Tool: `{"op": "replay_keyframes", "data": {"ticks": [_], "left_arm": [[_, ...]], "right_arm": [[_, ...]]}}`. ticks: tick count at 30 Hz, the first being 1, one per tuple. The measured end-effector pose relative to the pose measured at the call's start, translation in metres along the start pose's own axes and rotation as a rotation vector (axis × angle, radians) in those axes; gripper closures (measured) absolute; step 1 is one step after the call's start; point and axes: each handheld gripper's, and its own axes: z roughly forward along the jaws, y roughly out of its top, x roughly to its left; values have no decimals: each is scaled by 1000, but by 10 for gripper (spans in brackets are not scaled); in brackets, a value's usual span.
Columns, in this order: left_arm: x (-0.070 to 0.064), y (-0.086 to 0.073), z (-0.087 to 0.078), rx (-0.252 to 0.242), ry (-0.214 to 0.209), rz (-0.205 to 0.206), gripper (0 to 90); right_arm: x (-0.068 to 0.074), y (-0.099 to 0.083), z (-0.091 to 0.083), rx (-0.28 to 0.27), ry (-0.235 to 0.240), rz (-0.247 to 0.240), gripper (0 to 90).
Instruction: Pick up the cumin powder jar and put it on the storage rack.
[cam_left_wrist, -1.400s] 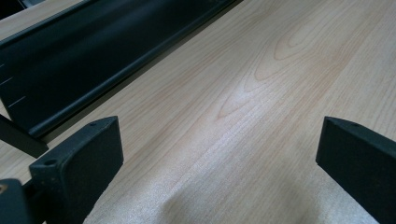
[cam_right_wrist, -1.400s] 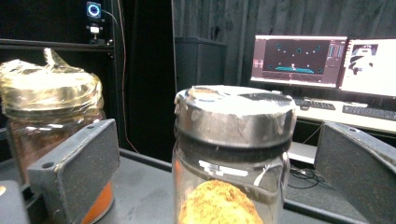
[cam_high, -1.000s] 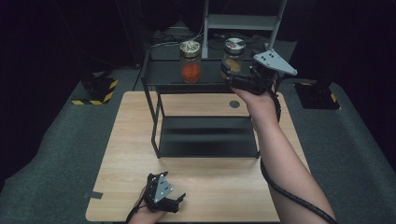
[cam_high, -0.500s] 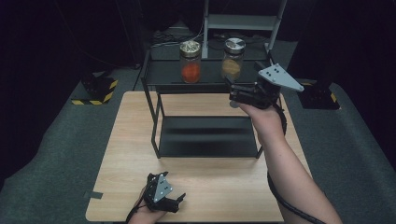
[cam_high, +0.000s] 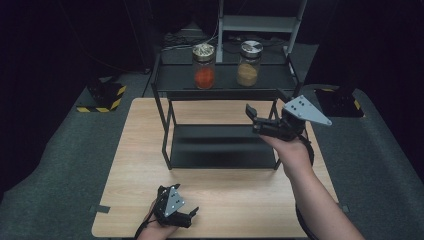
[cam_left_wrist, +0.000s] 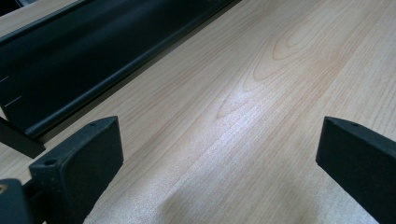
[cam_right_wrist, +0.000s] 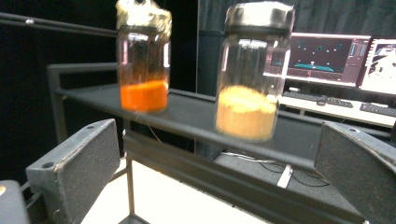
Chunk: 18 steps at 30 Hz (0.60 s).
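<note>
Two jars, one orange-filled jar (cam_high: 204, 67) and one tan-filled jar (cam_high: 247, 64), stand on the rack (cam_high: 170, 80); the right gripper (cam_high: 256, 121) and left gripper (cam_high: 186, 217) both have spread, empty jaws.

I am seeing my right gripper (cam_high: 256, 120) backing away from the jar of tan powder (cam_high: 247, 64) on the top shelf of the black rack (cam_high: 220, 90). A second ago its fingers were right at that jar; now they are hanging spread and empty, lower than the top shelf and in front of the rack, well apart from the jar. My forearm is drawing back toward the near edge of the surface (cam_high: 140, 150) with it.
</note>
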Motion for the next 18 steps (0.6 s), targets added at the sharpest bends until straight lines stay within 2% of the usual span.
{"op": "replay_keyframes", "data": {"ticks": [9, 18], "left_arm": [[-1, 1, 1, 5, -1, 11, 10], [-1, 1, 1, 5, 2, 9, 10]], "right_arm": [[5, -27, -20, 34, 17, -32, 0], [8, -56, -39, 79, 19, -36, 0]]}}
